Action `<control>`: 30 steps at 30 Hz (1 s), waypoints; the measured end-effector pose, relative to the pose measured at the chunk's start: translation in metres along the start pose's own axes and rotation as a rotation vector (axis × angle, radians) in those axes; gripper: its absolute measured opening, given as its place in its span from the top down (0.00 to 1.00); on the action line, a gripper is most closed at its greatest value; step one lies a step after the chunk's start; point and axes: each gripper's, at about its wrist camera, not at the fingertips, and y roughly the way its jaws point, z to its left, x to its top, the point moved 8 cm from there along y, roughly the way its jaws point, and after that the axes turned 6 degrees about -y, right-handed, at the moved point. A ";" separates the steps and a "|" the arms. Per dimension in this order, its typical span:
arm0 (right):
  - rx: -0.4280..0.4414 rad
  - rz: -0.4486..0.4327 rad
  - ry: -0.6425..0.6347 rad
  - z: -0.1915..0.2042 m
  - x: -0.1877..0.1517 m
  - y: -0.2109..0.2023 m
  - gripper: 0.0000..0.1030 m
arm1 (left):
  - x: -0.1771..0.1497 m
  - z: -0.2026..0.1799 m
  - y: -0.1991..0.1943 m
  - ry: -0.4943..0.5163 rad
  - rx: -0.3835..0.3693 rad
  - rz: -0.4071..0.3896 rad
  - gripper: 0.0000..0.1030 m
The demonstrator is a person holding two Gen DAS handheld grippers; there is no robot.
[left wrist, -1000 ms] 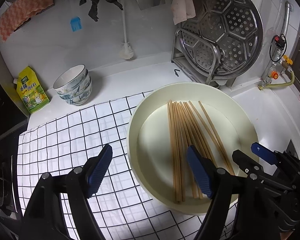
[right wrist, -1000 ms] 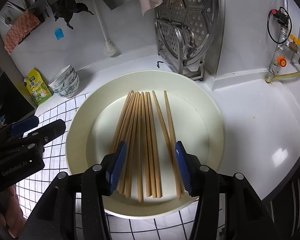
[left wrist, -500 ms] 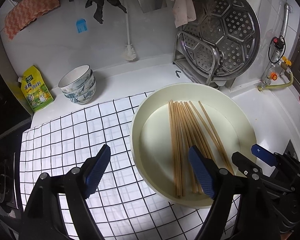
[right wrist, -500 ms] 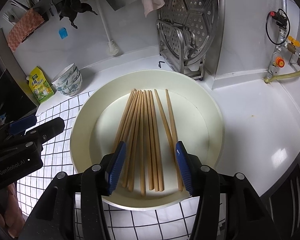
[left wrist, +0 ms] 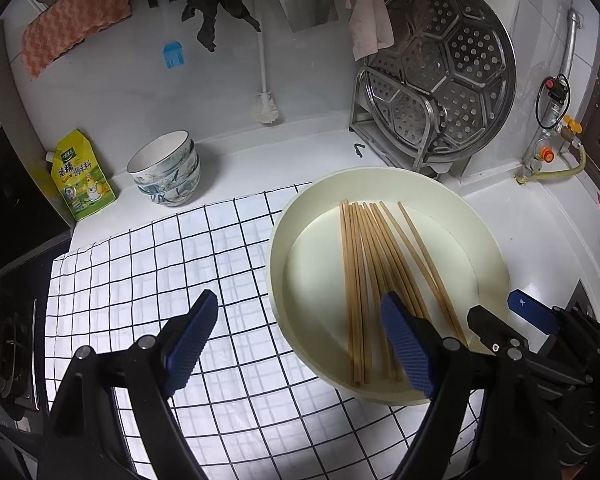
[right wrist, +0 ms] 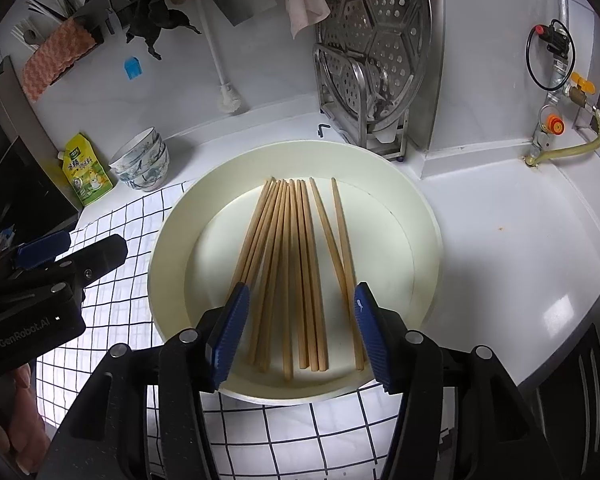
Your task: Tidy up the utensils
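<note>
Several wooden chopsticks [right wrist: 296, 264] lie side by side in a round cream tray [right wrist: 416, 216] on the counter; they also show in the left wrist view [left wrist: 376, 272], in the tray [left wrist: 480, 232]. My right gripper [right wrist: 298, 330] is open and empty, held above the near ends of the chopsticks. My left gripper [left wrist: 300, 344] is open and empty, above the checked cloth [left wrist: 172, 256] at the tray's left rim. The right gripper shows at the lower right of the left wrist view [left wrist: 540, 332]. The left gripper shows at the left of the right wrist view [right wrist: 52, 268].
A stack of patterned bowls [left wrist: 166, 170] and a yellow pouch [left wrist: 82, 176] stand at the back left. A metal rack with a steamer plate [left wrist: 440, 76] stands behind the tray. A gas valve and hose [right wrist: 556, 132] are at the right wall. A brush [left wrist: 265, 104] hangs on the wall.
Both grippers have drawn back and up a little, so the tray and chopsticks look smaller and farther. Both stay open; the chopsticks have not moved.
</note>
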 end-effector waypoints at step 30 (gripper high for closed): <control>-0.011 -0.015 -0.024 0.013 0.002 -0.014 0.40 | -0.007 0.017 -0.015 -0.012 0.048 -0.005 0.07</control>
